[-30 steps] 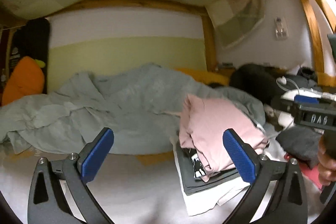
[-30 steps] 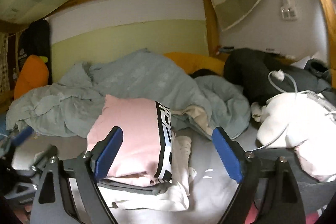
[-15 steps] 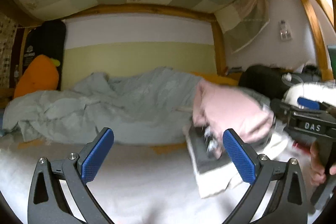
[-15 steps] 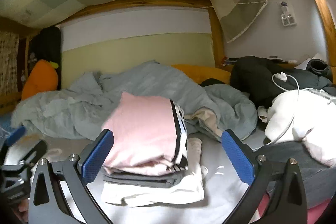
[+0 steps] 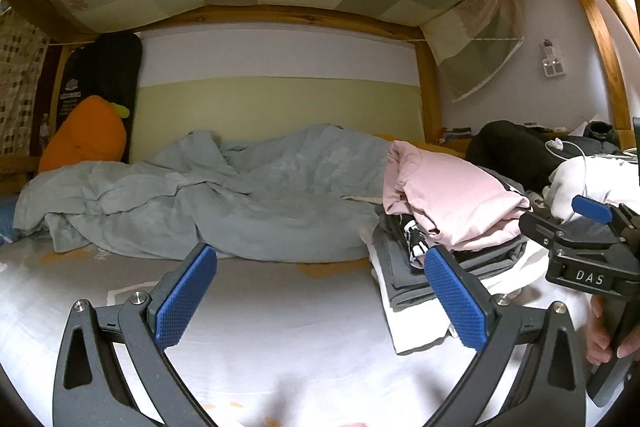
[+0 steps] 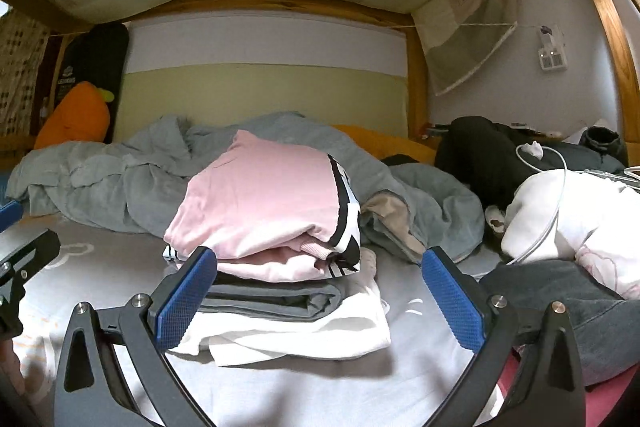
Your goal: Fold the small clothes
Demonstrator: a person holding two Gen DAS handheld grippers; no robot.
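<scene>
A stack of folded clothes lies on the white bed sheet (image 5: 280, 327): a pink garment (image 6: 260, 203) on top, a grey one (image 6: 280, 301) under it, a white one (image 6: 304, 335) at the bottom. In the left wrist view the stack (image 5: 452, 203) sits at the right. My left gripper (image 5: 320, 301) is open and empty above bare sheet, left of the stack. My right gripper (image 6: 318, 301) is open and empty just in front of the stack; it also shows in the left wrist view (image 5: 588, 239).
A crumpled grey-green duvet (image 5: 224, 203) lies behind the stack. An orange carrot plush (image 5: 88, 135) leans at the far left. Black clothing (image 6: 480, 155), a white garment with a cable (image 6: 568, 211) and dark grey cloth (image 6: 568, 307) lie to the right. Wooden bed posts frame the back.
Both grippers have pulled back and tilted up from the stack. The pink garment now rests on top of the stack, and the stack sits further right in the left wrist view.
</scene>
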